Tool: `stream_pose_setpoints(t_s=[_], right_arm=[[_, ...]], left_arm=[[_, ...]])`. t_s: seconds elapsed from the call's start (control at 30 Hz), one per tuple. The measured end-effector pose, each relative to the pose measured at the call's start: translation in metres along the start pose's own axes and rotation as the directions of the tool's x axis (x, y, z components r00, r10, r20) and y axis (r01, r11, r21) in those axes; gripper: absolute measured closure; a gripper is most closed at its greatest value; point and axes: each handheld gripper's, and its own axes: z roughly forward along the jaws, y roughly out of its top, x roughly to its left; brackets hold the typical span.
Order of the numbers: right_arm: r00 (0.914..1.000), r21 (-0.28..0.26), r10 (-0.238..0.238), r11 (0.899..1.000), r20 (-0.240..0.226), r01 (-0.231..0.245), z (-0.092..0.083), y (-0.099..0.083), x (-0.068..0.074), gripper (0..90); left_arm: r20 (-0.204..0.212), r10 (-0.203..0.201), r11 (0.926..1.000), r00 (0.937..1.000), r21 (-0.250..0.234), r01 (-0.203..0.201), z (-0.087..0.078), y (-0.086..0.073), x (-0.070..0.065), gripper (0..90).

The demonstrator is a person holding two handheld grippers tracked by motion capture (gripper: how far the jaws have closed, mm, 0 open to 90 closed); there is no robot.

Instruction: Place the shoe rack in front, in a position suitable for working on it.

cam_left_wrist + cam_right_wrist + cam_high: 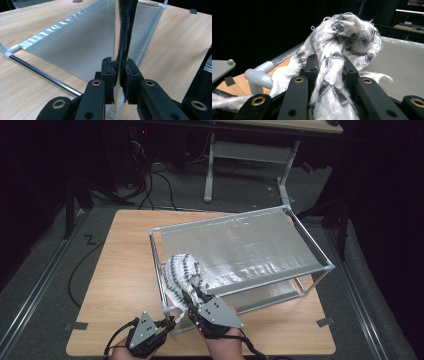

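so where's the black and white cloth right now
In the high view the black and white cloth is draped over the near left corner of the metal rack, its lower end pinched in the right gripper.

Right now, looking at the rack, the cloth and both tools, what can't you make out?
- Left tool: in its own view the upright post it is shut on hides the rack's mesh behind it.
- Right tool: shut on the black-and-white cloth, which covers the pads.
- High view: how far the cloth hangs below the rack's rail is hidden by the right tool.
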Motion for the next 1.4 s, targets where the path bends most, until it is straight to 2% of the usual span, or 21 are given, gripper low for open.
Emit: stream_pose_setpoints(t_s=[0.33,0.47,0.6,0.73,0.77,0.83,0.9,0.93,1.03,1.23,1.27,1.4], right_arm=[[0.9995,0.011,-0.006,1.0,0.031,0.005,-0.003,-0.001,-0.013,72.9],[0.9972,0.022,-0.001,1.0,0.074,-0.001,-0.005,-0.002,-0.026,72.8],[0.9956,0.027,-0.001,1.0,0.094,-0.002,-0.009,-0.003,-0.038,72.5],[0.9952,0.035,-0.019,0.999,0.096,0.016,-0.012,-0.003,-0.047,71.4],[0.9938,0.044,-0.036,0.999,0.105,0.032,-0.012,-0.003,-0.05,71.4],[0.9917,0.047,-0.038,0.998,0.123,0.032,-0.015,-0.004,-0.059,71.5],[0.9903,0.04,-0.024,0.999,0.137,0.019,-0.018,-0.006,-0.066,71.5],[0.9897,0.037,-0.02,0.999,0.142,0.014,-0.019,-0.007,-0.069,71.5],[0.9866,0.035,-0.009,0.999,0.163,0.004,-0.024,-0.009,-0.078,71.6],[0.9809,0.03,0.017,0.999,0.194,-0.024,-0.033,-0.012,-0.092,71.7],[0.9782,0.029,0.031,0.999,0.205,-0.038,-0.036,-0.013,-0.098,71.6],[0.9722,0.026,0.044,0.998,0.23,-0.051,-0.04,-0.015,-0.107,71.6]], left_arm=[[-0.014,-0.004,1.0,0.9999,0.001,0.004,-0.004,-0.002,0.005,80.8],[-0.025,-0.013,0.9999,0.9996,0.001,0.013,-0.005,-0.002,0.01,80.8],[-0.026,-0.015,0.9999,0.9995,0.0,0.015,-0.006,-0.003,0.013,80.8],[-0.027,-0.014,0.9998,0.9995,0.01,0.014,-0.007,-0.002,0.014,80.8],[-0.027,-0.015,0.9998,0.9995,0.013,0.015,-0.007,-0.002,0.014,80.8],[-0.035,0.001,1.0,0.9994,0.004,-0.001,-0.008,-0.002,0.018,80.8],[-0.04,-0.003,1.0,0.9992,0.003,0.003,-0.008,-0.003,0.018,80.8],[-0.035,-0.027,0.9996,0.999,0.011,0.027,-0.009,-0.003,0.018,80.8],[-0.042,-0.045,0.9989,0.9981,0.013,0.045,-0.01,-0.004,0.019,80.7],[-0.036,-0.042,0.9991,0.9985,0.008,0.042,-0.01,-0.005,0.02,80.7],[-0.038,-0.039,0.9992,0.9985,0.008,0.039,-0.01,-0.005,0.02,80.7],[-0.046,-0.038,0.9993,0.9982,0.001,0.038,-0.009,-0.004,0.02,80.7]])
